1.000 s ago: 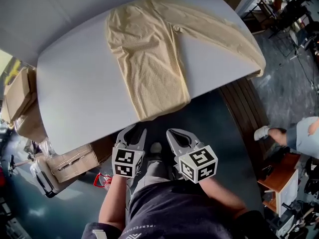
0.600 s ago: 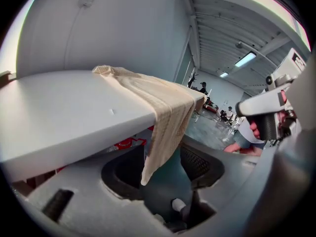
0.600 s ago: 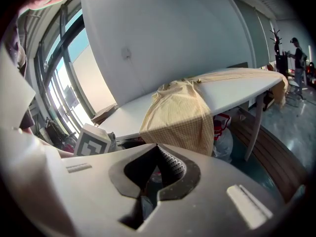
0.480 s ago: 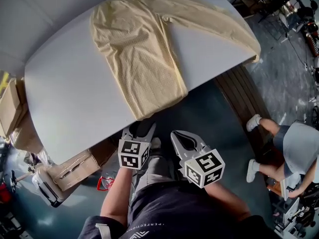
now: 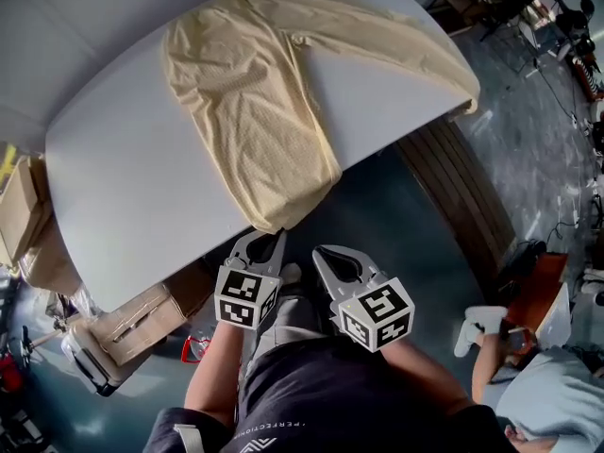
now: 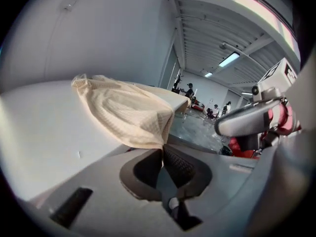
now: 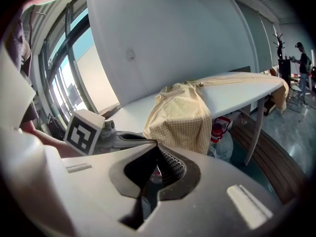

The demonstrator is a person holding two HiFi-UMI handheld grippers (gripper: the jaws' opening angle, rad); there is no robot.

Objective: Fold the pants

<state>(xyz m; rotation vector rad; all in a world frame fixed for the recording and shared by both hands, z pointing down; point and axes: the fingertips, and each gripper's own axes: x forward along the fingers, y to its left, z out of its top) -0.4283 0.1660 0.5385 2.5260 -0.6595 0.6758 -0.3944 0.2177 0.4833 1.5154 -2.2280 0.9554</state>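
Pale yellow pants lie spread on the white table. One leg runs toward me and its hem hangs over the near edge. The other leg stretches off to the right corner. My left gripper has just closed, and its tips meet on the corner of that near hem, where the cloth comes down into the pinch. My right gripper is beside it, below the table edge. Its jaws are shut with nothing between them, and the hanging hem lies just beyond.
Cardboard boxes sit under the table at the left. A wooden bench runs along the table's right end. A person crouches on the floor at the lower right.
My left gripper's jaws opened wide half a second ago and are now shut at the hem corner, after edging forward. The right gripper stayed put. The person at the right moved toward the lower right.
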